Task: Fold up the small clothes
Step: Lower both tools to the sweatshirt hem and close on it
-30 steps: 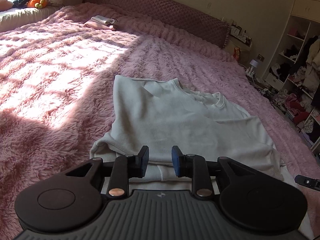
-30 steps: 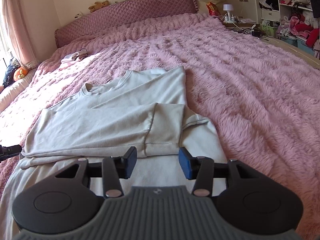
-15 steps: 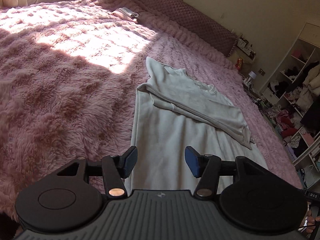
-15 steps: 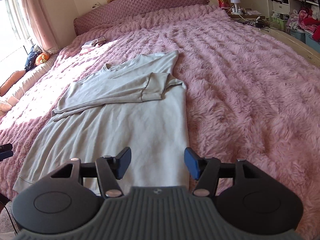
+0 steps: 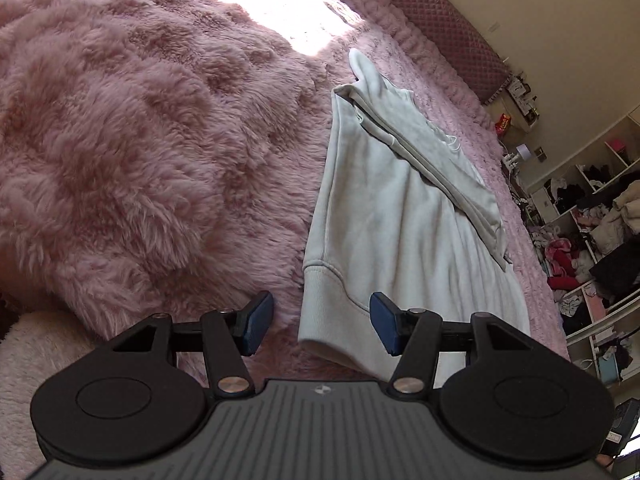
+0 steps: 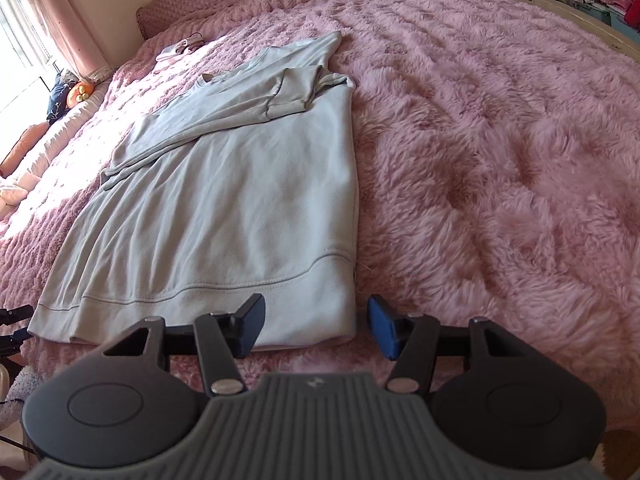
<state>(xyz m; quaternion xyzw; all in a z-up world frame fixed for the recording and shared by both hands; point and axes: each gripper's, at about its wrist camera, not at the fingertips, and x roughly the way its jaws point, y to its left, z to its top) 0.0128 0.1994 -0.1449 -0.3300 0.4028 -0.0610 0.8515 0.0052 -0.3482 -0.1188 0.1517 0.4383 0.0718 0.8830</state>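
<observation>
Both claws spread over the hem.
My left gripper [image 5: 322,328] and right gripper [image 6: 316,327] hang empty above the pale grey cotton sweatshirt [image 6: 224,184] on the pink fluffy bedspread [image 6: 500,140].

Both wrist views overlook the sweatshirt's [image 5: 404,232] hem.

Open pink bedspread [image 6: 500,140] around sweatshirt [image 6: 240,200]

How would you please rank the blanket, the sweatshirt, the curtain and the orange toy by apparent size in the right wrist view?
1. Blanket, filling most of the view.
2. Sweatshirt.
3. Curtain; it is far off and cut by the edge, so its true size is unsure.
4. Orange toy, far off too.
</observation>
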